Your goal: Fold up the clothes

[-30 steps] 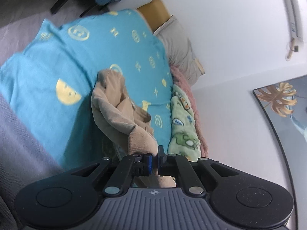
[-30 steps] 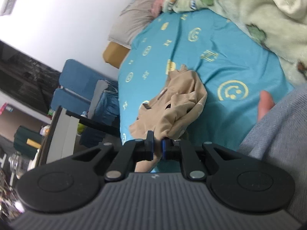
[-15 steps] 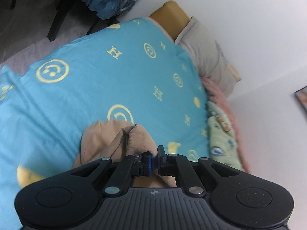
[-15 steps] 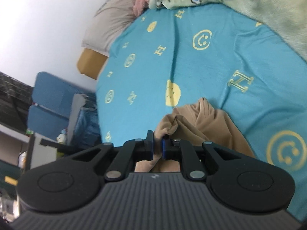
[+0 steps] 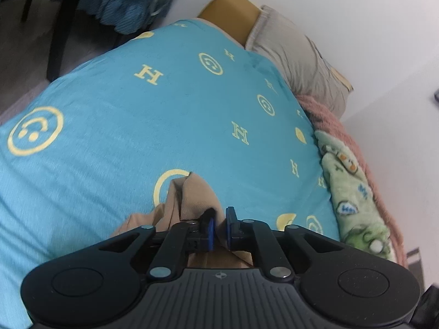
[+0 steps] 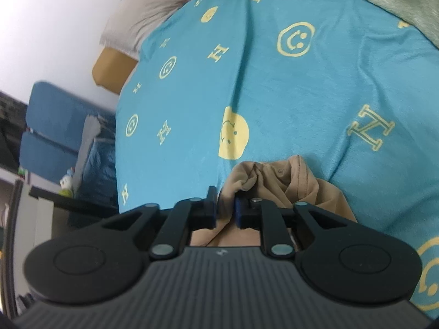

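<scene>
A tan garment [image 5: 189, 200] lies bunched on a turquoise bedsheet [image 5: 137, 104] printed with yellow smileys and letters. My left gripper [image 5: 219, 230] is low over the sheet and shut on a fold of the tan garment, cloth pinched between its blue pads. In the right wrist view the same tan garment [image 6: 288, 181] shows a seam and a small button. My right gripper [image 6: 225, 209] is shut on another bunched edge of it, just above the sheet [image 6: 274, 87]. Most of the garment is hidden under both grippers.
A grey pillow [image 5: 296, 54] and a mustard cushion [image 5: 233, 5] lie at the head of the bed by a white wall. A green cartoon blanket [image 5: 351, 192] over a pink one [image 5: 334, 120] runs along the wall side. A blue chair [image 6: 52, 126] stands beside the bed.
Both grippers have come down from holding the garment hanging in the air to low over the sheet. The garment now rests bunched on the bed, still gripped at both ends.
</scene>
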Demonstrator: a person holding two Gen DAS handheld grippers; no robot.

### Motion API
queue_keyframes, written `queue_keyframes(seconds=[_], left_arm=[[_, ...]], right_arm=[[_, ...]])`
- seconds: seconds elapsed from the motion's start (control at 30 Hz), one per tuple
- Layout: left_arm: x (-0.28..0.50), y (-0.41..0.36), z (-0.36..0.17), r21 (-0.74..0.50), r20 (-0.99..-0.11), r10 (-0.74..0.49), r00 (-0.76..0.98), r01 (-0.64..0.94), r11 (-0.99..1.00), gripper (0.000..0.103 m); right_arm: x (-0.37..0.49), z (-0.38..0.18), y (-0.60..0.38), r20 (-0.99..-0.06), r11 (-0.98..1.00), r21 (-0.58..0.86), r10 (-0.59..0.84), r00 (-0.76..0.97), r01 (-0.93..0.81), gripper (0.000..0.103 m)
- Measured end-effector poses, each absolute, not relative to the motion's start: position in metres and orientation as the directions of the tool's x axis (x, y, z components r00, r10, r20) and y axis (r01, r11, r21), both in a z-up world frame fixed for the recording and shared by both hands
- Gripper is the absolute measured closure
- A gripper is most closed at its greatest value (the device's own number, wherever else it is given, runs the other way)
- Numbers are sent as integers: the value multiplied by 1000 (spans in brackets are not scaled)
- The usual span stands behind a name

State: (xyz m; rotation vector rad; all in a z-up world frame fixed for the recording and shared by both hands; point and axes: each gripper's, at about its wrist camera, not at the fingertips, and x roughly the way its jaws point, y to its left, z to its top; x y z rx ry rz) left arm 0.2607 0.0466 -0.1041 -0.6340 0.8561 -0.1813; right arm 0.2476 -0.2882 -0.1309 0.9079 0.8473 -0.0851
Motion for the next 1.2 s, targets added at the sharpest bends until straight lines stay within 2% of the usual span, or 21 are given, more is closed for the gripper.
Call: queue_keyframes(seconds=[0.03,0.07,0.1,0.13,0.17,0.23,0.33,0.4,0.47,0.6,0.67,0.83,1.03,1.2], left_arm=[[260,46,-104,-590,-641,-406,652,-80,804,75],[259,45,-102,-593,-630,-419,654,-58,803,51],[257,44,-99,-592,-619,-423,662,-38,805,40],[254,41,-95,-580,-608,-419,675,-17,814,21],[251,39,-91,-565,-594,-416,688,11,825,14],[246,33,-85,-536,-562,-433,705,89,839,14],[245,20,-88,-472,-568,-438,697,160,867,14],[246,12,-95,-405,-601,-408,687,178,897,14],[248,5,-106,-346,-633,-374,677,184,920,14],[248,-6,-122,-261,-685,-323,653,194,946,15],[242,-8,-118,-241,-689,-310,655,197,950,15],[207,-7,-93,-249,-649,-336,683,227,941,15],[159,-4,-84,-168,-657,-289,697,238,957,15],[156,-1,-102,-117,-722,-203,662,171,978,15]], right_arm=[[248,-129,-288,-673,644,660,280,685,386,59],[246,-125,-286,-655,650,671,294,696,357,28],[244,-121,-284,-636,656,681,309,707,326,13],[243,-116,-282,-624,669,680,312,717,301,15],[241,-111,-279,-612,682,677,314,726,275,15],[238,-101,-273,-587,708,670,321,743,224,15],[241,-100,-265,-587,791,590,286,758,159,16],[250,-109,-257,-636,858,493,241,733,145,27],[261,-125,-248,-680,896,424,220,700,130,32],[272,-152,-236,-725,927,355,194,661,117,32],[264,-149,-235,-709,930,351,190,679,106,33],[224,-116,-245,-627,890,444,227,745,102,32],[182,-103,-237,-691,937,326,144,709,128,32],[173,-118,-237,-735,950,271,100,671,155,32]])
